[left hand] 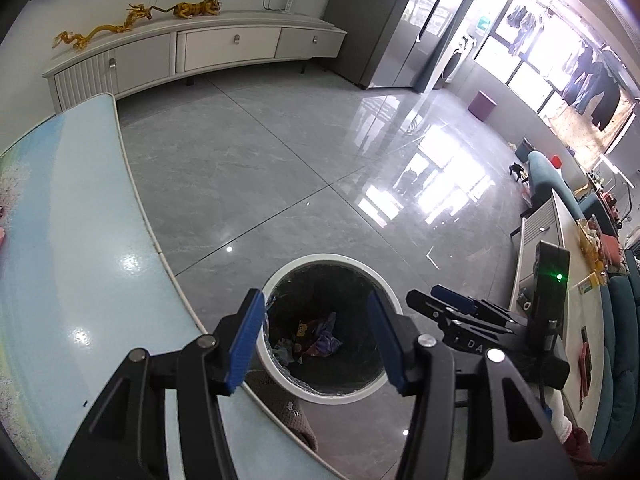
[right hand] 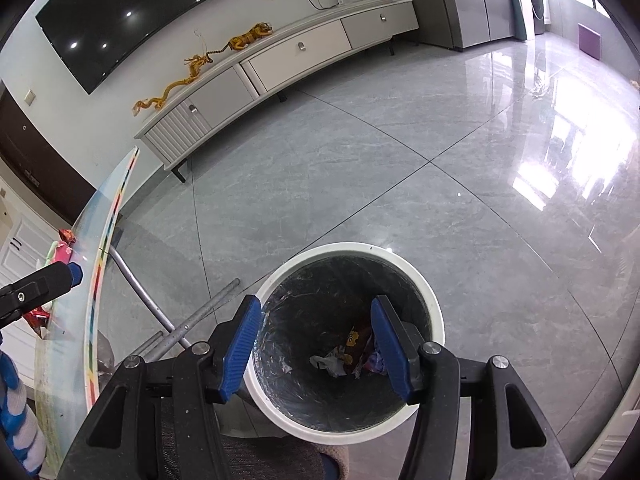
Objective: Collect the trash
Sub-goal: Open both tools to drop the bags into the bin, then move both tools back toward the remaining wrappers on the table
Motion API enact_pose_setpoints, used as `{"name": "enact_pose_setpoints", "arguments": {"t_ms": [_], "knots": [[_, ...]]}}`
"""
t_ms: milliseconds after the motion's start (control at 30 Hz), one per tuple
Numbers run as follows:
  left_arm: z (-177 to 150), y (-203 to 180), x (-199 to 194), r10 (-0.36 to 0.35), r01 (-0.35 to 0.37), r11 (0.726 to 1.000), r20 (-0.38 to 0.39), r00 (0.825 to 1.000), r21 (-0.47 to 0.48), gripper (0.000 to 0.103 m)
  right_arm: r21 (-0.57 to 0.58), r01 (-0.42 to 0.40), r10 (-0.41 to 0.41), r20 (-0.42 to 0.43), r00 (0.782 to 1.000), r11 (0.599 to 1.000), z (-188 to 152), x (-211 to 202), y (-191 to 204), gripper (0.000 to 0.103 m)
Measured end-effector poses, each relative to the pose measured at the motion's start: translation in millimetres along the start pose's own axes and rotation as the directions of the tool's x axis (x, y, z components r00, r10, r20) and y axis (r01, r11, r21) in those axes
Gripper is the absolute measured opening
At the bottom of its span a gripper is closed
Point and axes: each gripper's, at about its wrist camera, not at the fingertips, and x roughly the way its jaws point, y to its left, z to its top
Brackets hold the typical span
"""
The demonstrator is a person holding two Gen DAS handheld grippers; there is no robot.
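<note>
A round white trash bin (left hand: 280,274) with a dark liner stands on the floor beside the table; it also shows in the right wrist view (right hand: 434,312). Crumpled wrappers (left hand: 320,338) lie at its bottom, also seen in the right wrist view (right hand: 348,356). My left gripper (left hand: 314,344) is open and empty above the bin. My right gripper (right hand: 316,344) is open and empty above the bin; it also shows from the side in the left wrist view (left hand: 452,300). More wrappers (right hand: 64,248) lie on the table at the left of the right wrist view.
A light blue glossy table (left hand: 72,248) is at the left, with metal legs (right hand: 136,284) under it. A white TV cabinet (left hand: 192,52) stands along the far wall. A low white table (left hand: 576,312) and a teal sofa (left hand: 620,320) are at the right.
</note>
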Motion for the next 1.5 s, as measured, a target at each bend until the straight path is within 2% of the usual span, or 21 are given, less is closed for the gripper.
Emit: {"name": "enact_pose_setpoints", "arguments": {"t_ms": [367,800,1000,1100,1167,1333,1400,1500], "knots": [[-24.6,34.9,-54.5,0.082,-0.079,0.996,0.087,0.993,-0.045,0.052,-0.046,-0.004,0.006,0.036,0.999,0.999,1.2,-22.2,30.3,0.055],[-67.0,123.3,-135.8,0.180,-0.140,0.969,0.190,0.965,-0.205,0.052,-0.195,-0.043,0.062,0.096,0.993,0.980,11.6,-53.2,114.0,0.055],[-101.2,178.5,-179.1,0.254,-0.171,0.929,0.230,0.939,-0.328,0.052,-0.272,-0.077,0.110,0.108,0.988,0.959,11.0,-63.2,157.5,0.055],[-119.4,208.4,-197.8,0.298,-0.189,0.900,0.238,0.925,-0.393,0.053,-0.311,-0.098,0.134,0.099,0.986,0.945,11.0,-62.8,179.6,0.055],[-132.5,230.7,-209.0,0.329,-0.201,0.874,0.235,0.915,-0.442,0.058,-0.332,-0.109,0.146,0.089,0.985,0.937,10.3,-59.6,192.2,0.055],[-151.3,274.8,-228.0,0.377,-0.218,0.829,0.227,0.898,-0.515,0.062,-0.385,-0.135,0.165,0.046,0.985,0.913,6.6,-41.3,225.9,0.055],[-154.5,286.2,-231.0,0.392,-0.229,0.820,0.222,0.893,-0.525,0.068,-0.403,-0.147,0.172,0.026,0.985,0.903,5.4,-32.0,238.8,0.055],[-154.4,299.9,-232.2,0.398,-0.228,0.816,0.229,0.889,-0.532,0.069,-0.433,-0.167,0.182,-0.008,0.983,0.886,4.9,-14.7,260.9,0.055]]}}
